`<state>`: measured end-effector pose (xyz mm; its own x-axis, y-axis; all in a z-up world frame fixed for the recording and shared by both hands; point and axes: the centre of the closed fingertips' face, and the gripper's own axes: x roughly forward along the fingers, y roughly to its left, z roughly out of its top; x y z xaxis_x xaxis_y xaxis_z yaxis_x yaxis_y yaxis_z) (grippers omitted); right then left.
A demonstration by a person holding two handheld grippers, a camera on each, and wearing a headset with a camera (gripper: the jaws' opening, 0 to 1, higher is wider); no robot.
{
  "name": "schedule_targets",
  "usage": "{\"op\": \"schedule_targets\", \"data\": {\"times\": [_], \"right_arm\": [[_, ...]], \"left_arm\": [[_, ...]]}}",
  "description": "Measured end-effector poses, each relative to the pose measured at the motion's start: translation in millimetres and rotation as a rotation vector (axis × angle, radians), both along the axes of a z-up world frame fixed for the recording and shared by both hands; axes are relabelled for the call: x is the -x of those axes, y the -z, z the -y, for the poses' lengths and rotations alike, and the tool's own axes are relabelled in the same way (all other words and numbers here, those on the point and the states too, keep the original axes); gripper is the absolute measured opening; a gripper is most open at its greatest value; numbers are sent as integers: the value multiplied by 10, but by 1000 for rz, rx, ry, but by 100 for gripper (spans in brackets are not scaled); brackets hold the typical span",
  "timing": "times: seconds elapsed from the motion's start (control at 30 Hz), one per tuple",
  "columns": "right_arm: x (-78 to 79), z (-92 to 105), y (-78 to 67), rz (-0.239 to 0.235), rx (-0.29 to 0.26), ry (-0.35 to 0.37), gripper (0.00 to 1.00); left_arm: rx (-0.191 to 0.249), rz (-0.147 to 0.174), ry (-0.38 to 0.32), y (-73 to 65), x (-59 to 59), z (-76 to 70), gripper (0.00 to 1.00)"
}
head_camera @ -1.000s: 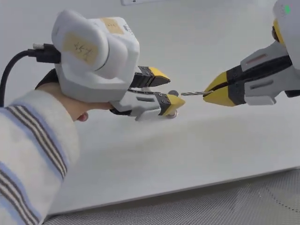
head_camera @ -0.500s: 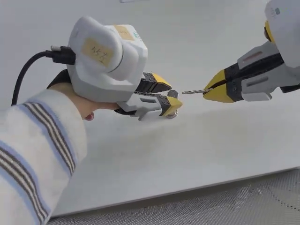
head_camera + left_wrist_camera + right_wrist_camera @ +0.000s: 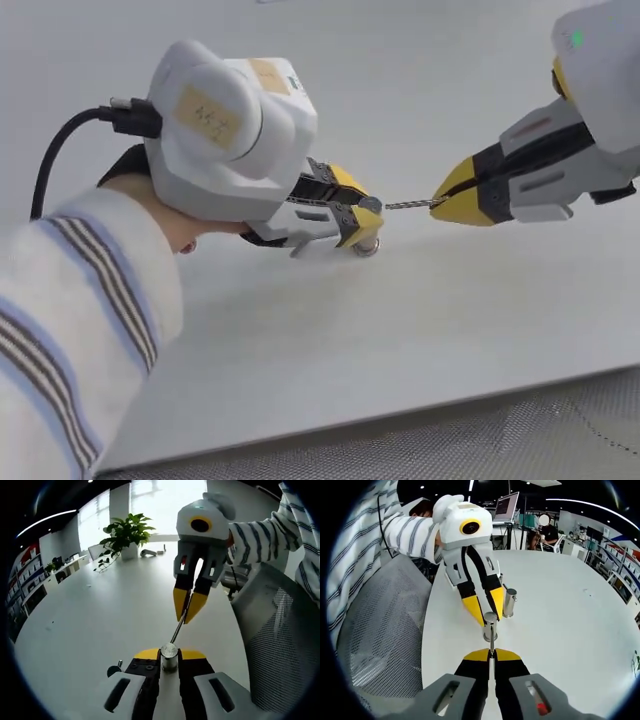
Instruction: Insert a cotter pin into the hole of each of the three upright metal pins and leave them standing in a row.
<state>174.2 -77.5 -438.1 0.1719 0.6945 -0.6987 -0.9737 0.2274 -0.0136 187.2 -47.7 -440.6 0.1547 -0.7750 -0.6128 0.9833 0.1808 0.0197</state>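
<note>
the left hand-held gripper [image 3: 355,208], coming out from a striped sleeve [image 3: 70,320], has its jaws almost closed around an upright metal pin [image 3: 169,656] and clamps it just under the head. this grip seems meant to stop the pin from turning or tipping while its hole is offered to the right. one cannot tell whether the foot of the pin rests on the white surface [image 3: 300,340] or hangs just above it. to the right a thin cotter pin [image 3: 408,204] lies level, with its free tip at the head of the metal pin; whether it has entered the hole is too small to see. the right hand-held gripper [image 3: 450,198] has its jaws pinched together on the other end of the cotter pin, so the long part sticks out free for a straight push.

in the right gripper view a second metal pin [image 3: 509,602] stands alone just beyond the held one, near but apart, so the left jaws have little room on that side. the near edge of the surface runs below both grippers, with a grey mesh chair [image 3: 450,440] past it. toward the far side the surface is wide.
</note>
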Motion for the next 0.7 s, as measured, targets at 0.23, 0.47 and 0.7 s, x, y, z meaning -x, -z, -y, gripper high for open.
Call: {"op": "schedule_targets", "data": {"times": [0.23, 0.47, 0.7], "right_arm": [[-15, -40, -19, -3, -15, -10, 0], [-32, -85, 22, 3, -12, -14, 0], [-63, -82, 55, 0, -9, 9, 0]], "left_arm": [[-12, 0, 34, -3, 4, 8, 10], [-6, 2, 27, -11, -1, 11, 9], [1, 9, 17, -18, 4, -1, 9]]}}
